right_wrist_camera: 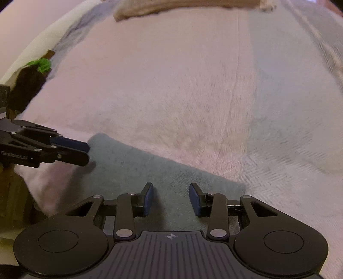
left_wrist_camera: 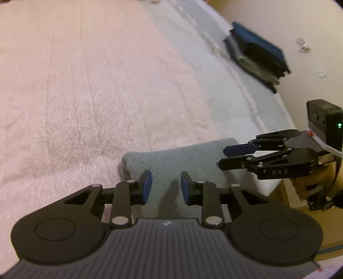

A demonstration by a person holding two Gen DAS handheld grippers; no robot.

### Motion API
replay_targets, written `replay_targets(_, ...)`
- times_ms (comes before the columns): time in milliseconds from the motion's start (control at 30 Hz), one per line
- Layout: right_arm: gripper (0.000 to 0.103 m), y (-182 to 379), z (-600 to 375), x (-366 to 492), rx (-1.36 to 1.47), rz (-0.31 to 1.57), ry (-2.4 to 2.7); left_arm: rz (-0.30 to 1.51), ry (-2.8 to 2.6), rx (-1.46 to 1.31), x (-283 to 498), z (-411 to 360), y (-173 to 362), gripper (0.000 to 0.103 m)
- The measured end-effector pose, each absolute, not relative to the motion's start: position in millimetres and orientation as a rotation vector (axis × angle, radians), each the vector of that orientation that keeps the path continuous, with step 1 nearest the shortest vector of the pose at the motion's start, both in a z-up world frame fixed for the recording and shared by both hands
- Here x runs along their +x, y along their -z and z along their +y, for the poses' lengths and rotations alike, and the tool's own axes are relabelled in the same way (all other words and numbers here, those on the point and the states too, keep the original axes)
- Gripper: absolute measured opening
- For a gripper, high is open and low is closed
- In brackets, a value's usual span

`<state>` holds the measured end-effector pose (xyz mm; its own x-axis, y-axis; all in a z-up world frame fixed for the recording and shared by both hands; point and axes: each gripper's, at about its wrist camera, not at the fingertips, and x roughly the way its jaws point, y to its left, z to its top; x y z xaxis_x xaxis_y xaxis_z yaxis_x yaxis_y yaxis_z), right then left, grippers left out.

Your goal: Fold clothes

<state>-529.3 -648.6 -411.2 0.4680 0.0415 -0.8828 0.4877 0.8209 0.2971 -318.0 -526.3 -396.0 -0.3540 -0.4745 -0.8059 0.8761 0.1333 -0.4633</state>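
Observation:
A folded grey-blue cloth point(left_wrist_camera: 180, 157) lies on a pink fluffy blanket point(left_wrist_camera: 90, 90) near the bed's edge. My left gripper point(left_wrist_camera: 166, 187) stands open over the cloth's near part, with nothing held between its fingers. My right gripper point(left_wrist_camera: 224, 157) comes in from the right at the cloth's right end, held by a hand point(left_wrist_camera: 310, 188). In the right wrist view, the right gripper point(right_wrist_camera: 171, 199) is open above the same cloth point(right_wrist_camera: 133, 167), and the left gripper point(right_wrist_camera: 86, 152) sits at the cloth's left corner.
A stack of dark and blue folded items point(left_wrist_camera: 257, 55) rests at the bed's far edge by the wall. A beige cloth point(right_wrist_camera: 171, 8) lies at the far side of the blanket. A dark bundle with a green piece point(right_wrist_camera: 32, 81) sits at the left.

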Motion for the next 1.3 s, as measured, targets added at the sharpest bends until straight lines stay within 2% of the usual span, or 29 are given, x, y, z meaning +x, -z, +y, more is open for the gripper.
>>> replay_targets(33,0.034,410.6,-649.5,-528.8,0.571,1.058,0.288,1.252,1.491,0.489,-318.4,-530.1,404.0,0.017)
replay_targets(133,0.035,388.8,-639.3,-534.5,0.569,1.045,0.302,1.261,1.494,0.496,-313.0,-526.9,409.5,0.017)
replay_targets(333,0.035,359.8,-580.3,-579.7,0.627,1.050,0.287,1.273,1.525,0.515,-315.0,-482.2,367.0,0.017)
replay_targets(400,0.035,370.0,-567.6,-590.1,0.652,1.079,0.302,1.302,1.566,0.543,-325.6,-465.2,363.1,0.017)
replay_targets(500,0.035,406.2,-558.0,-593.2,0.653,1.144,0.327,1.313,1.595,0.636,-346.1,-445.6,385.3,0.017)
replay_targets(633,0.035,408.1,-557.1,-585.0,0.625,1.192,0.316,1.300,1.589,0.704,-351.8,-437.7,406.0,0.028)
replay_targets(700,0.035,387.7,-564.3,-581.4,0.616,1.164,0.308,1.314,1.571,0.686,-345.4,-435.1,400.5,0.029)
replay_targets(767,0.039,364.3,-575.9,-574.3,0.572,1.137,0.300,1.302,1.559,0.681,-339.5,-433.1,390.6,0.028)
replay_targets(833,0.066,347.8,-590.9,-564.0,0.513,1.107,0.278,1.304,1.532,0.655,-332.8,-431.2,381.3,0.025)
replay_targets(900,0.074,339.4,-609.3,-542.1,0.443,1.085,0.225,1.300,1.509,0.619,-330.1,-429.2,374.3,0.025)
replay_targets(1100,0.074,386.7,-653.0,-448.7,0.330,1.198,-0.158,1.327,1.433,0.565,-334.8,-443.6,390.8,0.025)
replay_targets(1300,0.074,438.6,-655.7,-378.4,0.278,1.323,-0.527,1.328,1.356,0.512,-337.9,-431.7,406.9,0.033)
